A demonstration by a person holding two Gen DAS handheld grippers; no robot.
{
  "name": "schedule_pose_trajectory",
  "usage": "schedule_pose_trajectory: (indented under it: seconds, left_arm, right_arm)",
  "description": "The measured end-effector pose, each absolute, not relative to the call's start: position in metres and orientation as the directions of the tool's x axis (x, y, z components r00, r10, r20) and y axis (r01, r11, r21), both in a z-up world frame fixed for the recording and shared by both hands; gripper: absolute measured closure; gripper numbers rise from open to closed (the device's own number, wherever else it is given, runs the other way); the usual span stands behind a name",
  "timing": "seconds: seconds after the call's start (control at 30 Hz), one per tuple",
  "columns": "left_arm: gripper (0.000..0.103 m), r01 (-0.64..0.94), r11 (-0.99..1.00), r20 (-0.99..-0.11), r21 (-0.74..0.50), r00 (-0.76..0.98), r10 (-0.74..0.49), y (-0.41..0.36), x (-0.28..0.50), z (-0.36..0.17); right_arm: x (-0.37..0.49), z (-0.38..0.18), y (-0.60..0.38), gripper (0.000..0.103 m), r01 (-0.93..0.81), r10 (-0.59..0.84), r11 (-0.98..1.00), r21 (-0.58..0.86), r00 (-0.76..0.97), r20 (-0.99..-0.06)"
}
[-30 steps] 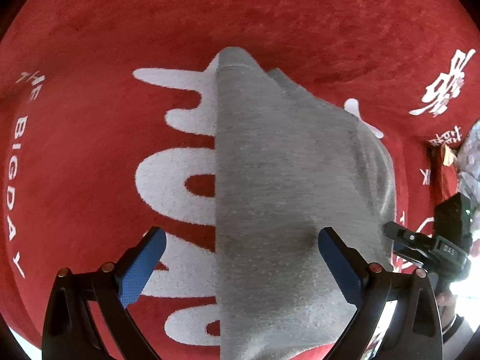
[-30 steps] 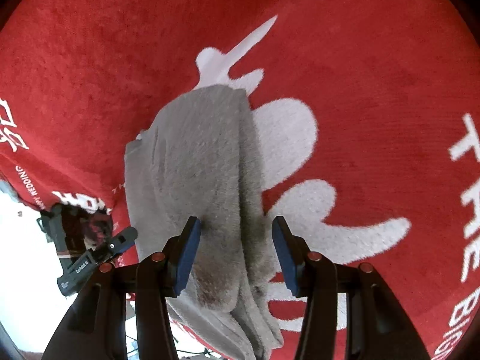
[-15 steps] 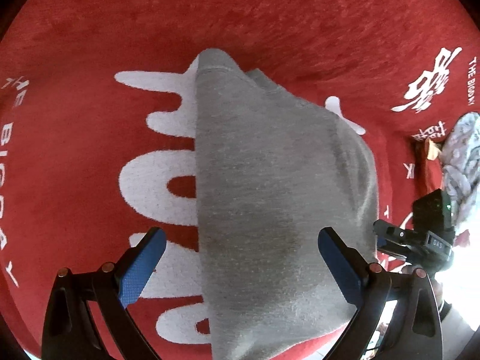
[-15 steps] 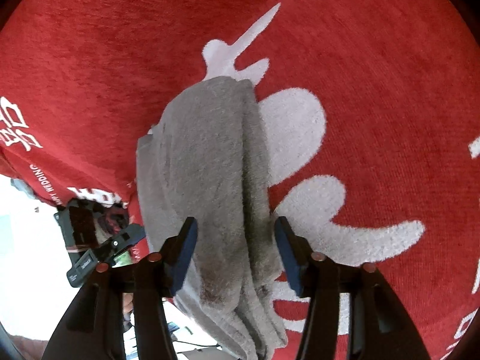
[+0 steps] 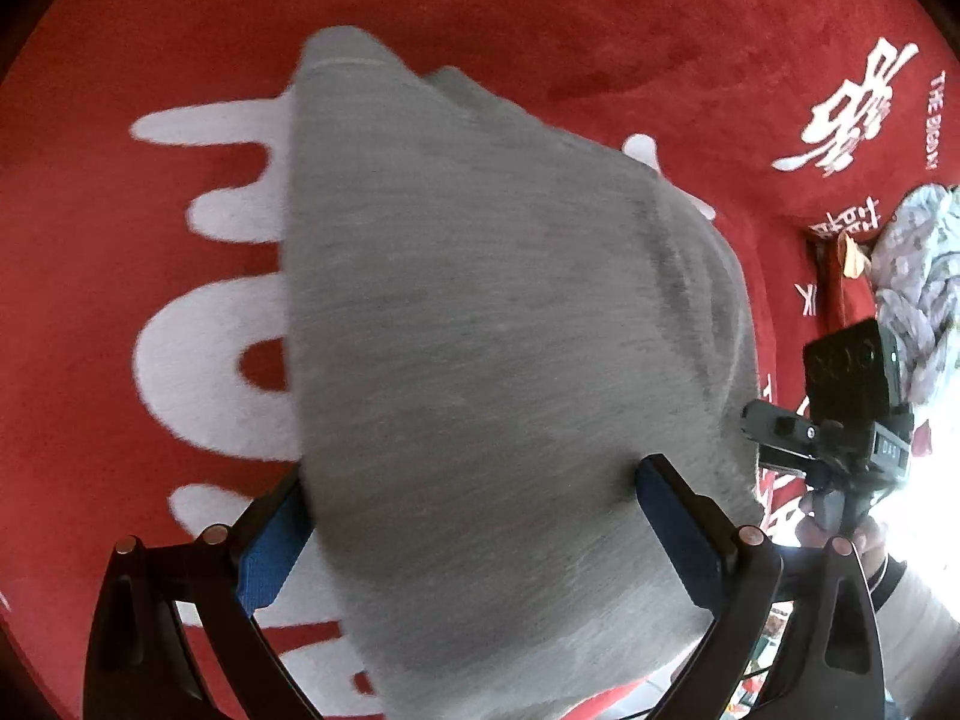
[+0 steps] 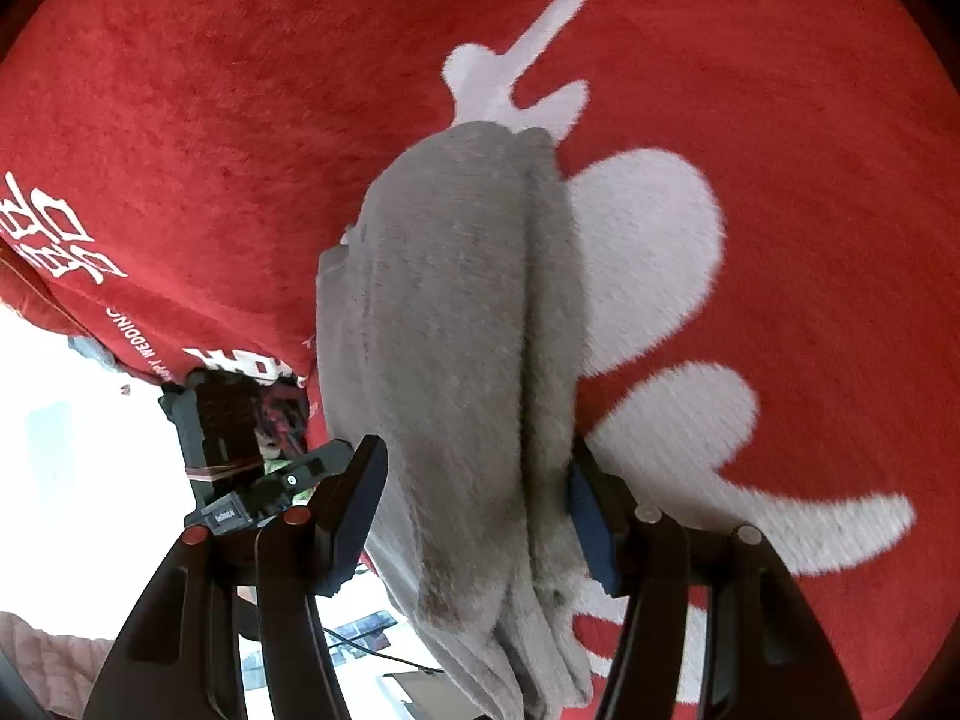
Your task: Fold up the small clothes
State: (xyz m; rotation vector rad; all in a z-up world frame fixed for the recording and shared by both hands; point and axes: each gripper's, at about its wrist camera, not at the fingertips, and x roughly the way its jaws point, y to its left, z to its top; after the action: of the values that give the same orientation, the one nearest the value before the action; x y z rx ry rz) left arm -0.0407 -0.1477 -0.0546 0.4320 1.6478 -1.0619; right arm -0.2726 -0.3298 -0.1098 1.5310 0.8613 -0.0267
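A: Where is the grey garment (image 5: 480, 360)?
B: Folded on the red cloth (image 5: 540, 12), hanging over its edge.
A: The right gripper (image 6: 474, 510)?
B: Its jaws have just been opening, garment between them.
A: The left gripper (image 5: 474, 528)?
B: Jaws wide apart, astride the garment.

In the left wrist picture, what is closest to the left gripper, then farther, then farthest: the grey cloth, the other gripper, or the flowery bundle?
1. Grey cloth, between the left gripper fingers.
2. Right gripper, off to the right.
3. Flowery bundle, beyond it at the right edge.
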Motion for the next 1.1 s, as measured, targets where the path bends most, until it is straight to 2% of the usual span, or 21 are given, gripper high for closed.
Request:
schedule_pose_trajectory:
  seconds: [0.3,0.33,0.37,0.43,0.47,0.5,0.6,0.67,1.1]
  left_arm:
    - [0.003,0.744,0.537,-0.917,-0.398,-0.337,-0.212,-0.152,-0.044,-0.057]
    - [0.006,0.746,0.538,-0.92,-0.392,-0.328,-0.214,-0.152,-0.044,-0.056]
    - [0.013,0.746,0.538,-0.92,-0.391,-0.323,-0.221,-0.15,-0.044,-0.054]
    - [0.024,0.743,0.536,-0.916,-0.401,-0.318,-0.245,-0.146,-0.042,-0.047]
    - [0.033,0.741,0.53,-0.911,-0.412,-0.322,-0.258,-0.144,-0.041,-0.044]
    - [0.042,0.739,0.523,-0.905,-0.424,-0.328,-0.271,-0.141,-0.039,-0.04]
    - [0.051,0.732,0.505,-0.888,-0.458,-0.353,-0.294,-0.134,-0.034,-0.031]
    - [0.051,0.731,0.487,-0.877,-0.477,-0.368,-0.308,-0.132,-0.033,-0.023]
    - [0.051,0.747,0.413,-0.846,-0.522,-0.39,-0.363,-0.096,-0.031,0.039]
  right_arm:
    - [-0.246,-0.111,-0.318,0.038,0.517,0.489,0.094,0.851,0.72,-0.492]
    - [-0.247,-0.112,-0.317,0.043,0.532,0.484,0.087,0.842,0.716,-0.503]
    - [-0.248,-0.111,-0.316,0.054,0.55,0.481,0.093,0.83,0.705,-0.522]
    - [-0.251,-0.113,-0.313,0.065,0.564,0.486,0.078,0.822,0.698,-0.525]
    - [-0.253,-0.112,-0.312,0.07,0.562,0.48,0.066,0.825,0.707,-0.52]
    - [-0.253,-0.109,-0.311,0.071,0.557,0.476,0.063,0.828,0.712,-0.516]
    - [-0.255,-0.101,-0.306,0.072,0.531,0.465,0.022,0.847,0.745,-0.479]
    - [-0.26,-0.095,-0.303,0.072,0.497,0.457,-0.033,0.867,0.779,-0.429]
    - [-0.28,-0.051,-0.265,0.073,0.394,0.411,-0.168,0.904,0.861,-0.299]
